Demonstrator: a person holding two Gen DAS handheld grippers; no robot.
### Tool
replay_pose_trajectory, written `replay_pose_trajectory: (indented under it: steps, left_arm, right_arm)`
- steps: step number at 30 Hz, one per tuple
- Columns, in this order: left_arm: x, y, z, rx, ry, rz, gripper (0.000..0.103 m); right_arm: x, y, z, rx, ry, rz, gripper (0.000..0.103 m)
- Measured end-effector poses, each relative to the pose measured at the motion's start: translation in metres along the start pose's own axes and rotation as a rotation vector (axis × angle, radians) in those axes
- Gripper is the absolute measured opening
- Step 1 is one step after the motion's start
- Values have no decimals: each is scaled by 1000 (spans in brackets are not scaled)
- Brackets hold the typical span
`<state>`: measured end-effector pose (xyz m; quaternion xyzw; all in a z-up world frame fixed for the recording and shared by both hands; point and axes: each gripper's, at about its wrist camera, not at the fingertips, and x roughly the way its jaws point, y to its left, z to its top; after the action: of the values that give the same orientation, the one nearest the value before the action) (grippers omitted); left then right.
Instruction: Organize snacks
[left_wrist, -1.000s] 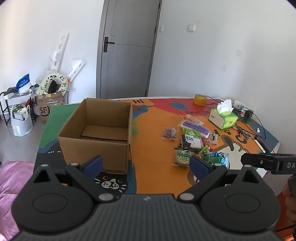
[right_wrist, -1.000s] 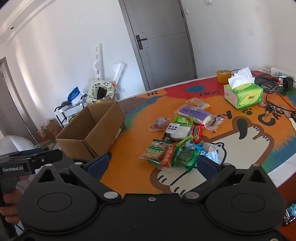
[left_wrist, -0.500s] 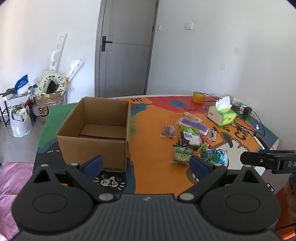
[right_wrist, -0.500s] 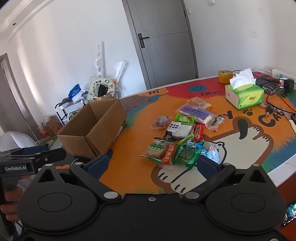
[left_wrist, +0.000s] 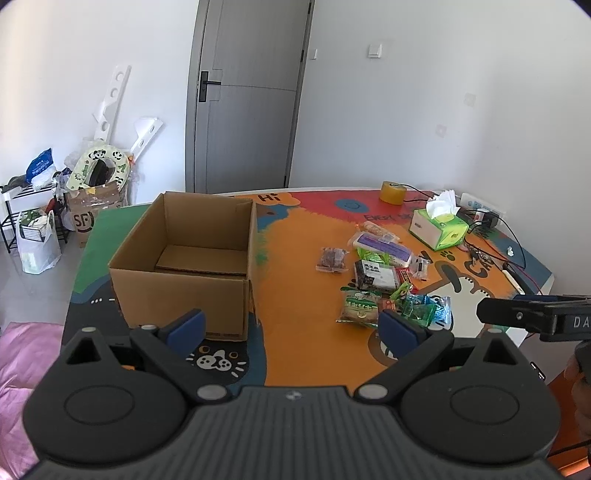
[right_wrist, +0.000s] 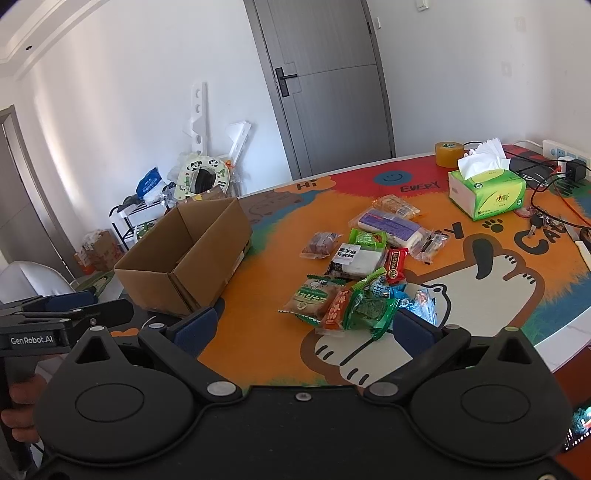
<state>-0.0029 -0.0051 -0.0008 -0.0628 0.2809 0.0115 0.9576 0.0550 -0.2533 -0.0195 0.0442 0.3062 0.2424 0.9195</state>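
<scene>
Left wrist view: we held left gripper (left_wrist: 291, 326) fingers wide, empty, above bench (left_wrist: 295, 258); right gripper (right_wrist: 304, 326) likewise wide; snacks (right_wrist: 365, 273) lay beside open cardboard box (left_wrist: 184, 254)

Both tongs are matte black, with round pivot discs, silver screws and blue fingertip pads (left_wrist: 400, 326). The left tongs (right_wrist: 70, 314) carry white "GenRobot.AI" lettering. Bare skin shows on the gripping hand (right_wrist: 22, 397).

Bright daylight, soft shadows, sharp focus throughout, strong fisheye bending at edges, dark vignetted corners
</scene>
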Motion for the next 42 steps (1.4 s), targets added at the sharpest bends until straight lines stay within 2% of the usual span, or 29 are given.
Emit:
replay_pose_trajectory:
  steps: [42]
  left_arm:
    - [1, 3, 0, -17, 3, 2, 99]
  right_arm:
    - [1, 0, -1, -10, 3, -1, 103]
